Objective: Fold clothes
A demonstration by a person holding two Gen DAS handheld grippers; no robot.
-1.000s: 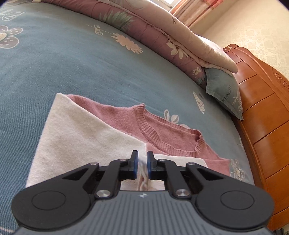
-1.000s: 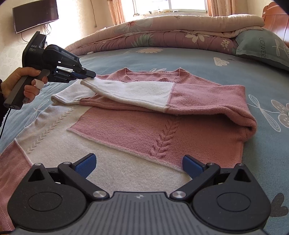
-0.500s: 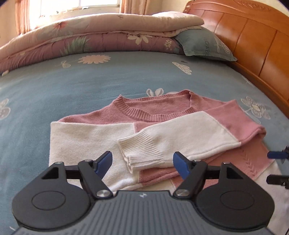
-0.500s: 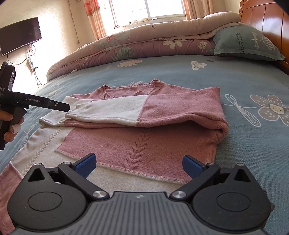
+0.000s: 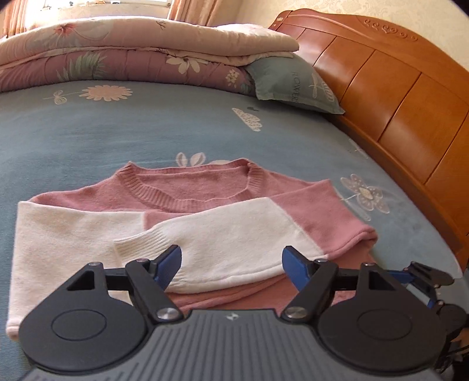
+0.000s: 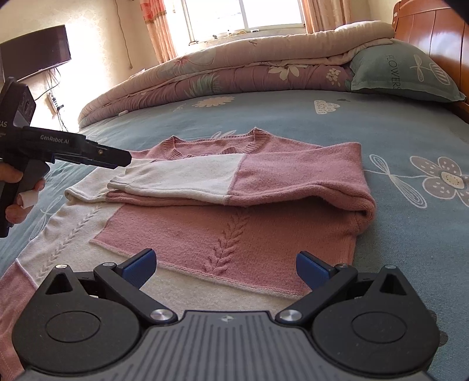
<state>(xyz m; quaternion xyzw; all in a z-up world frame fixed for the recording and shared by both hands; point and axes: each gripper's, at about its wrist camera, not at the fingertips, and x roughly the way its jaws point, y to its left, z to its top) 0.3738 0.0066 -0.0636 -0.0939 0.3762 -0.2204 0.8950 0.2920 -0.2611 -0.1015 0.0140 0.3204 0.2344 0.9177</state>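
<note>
Lying just beyond the open left hand-held gripper (image 5: 231, 265), the sweater (image 5: 234, 234)

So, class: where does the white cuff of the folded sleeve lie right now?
In the right wrist view the white cuff lies left of centre on the pink sweater, across its chest below the neckline, just beyond the left gripper's tip.

— What do you have around the work area?

— I see a blue-grey bedsheet (image 6: 293, 123) printed with pale flowers. A folded floral quilt (image 6: 234, 67) lies along the far side, a grey-green pillow (image 6: 401, 73) lettered "FLOWERS" just beside its end.

— And past the bed?

— I see an orange wooden headboard (image 5: 395, 96), a curtained window (image 6: 243, 14) and a wall-mounted television (image 6: 35, 58).
</note>
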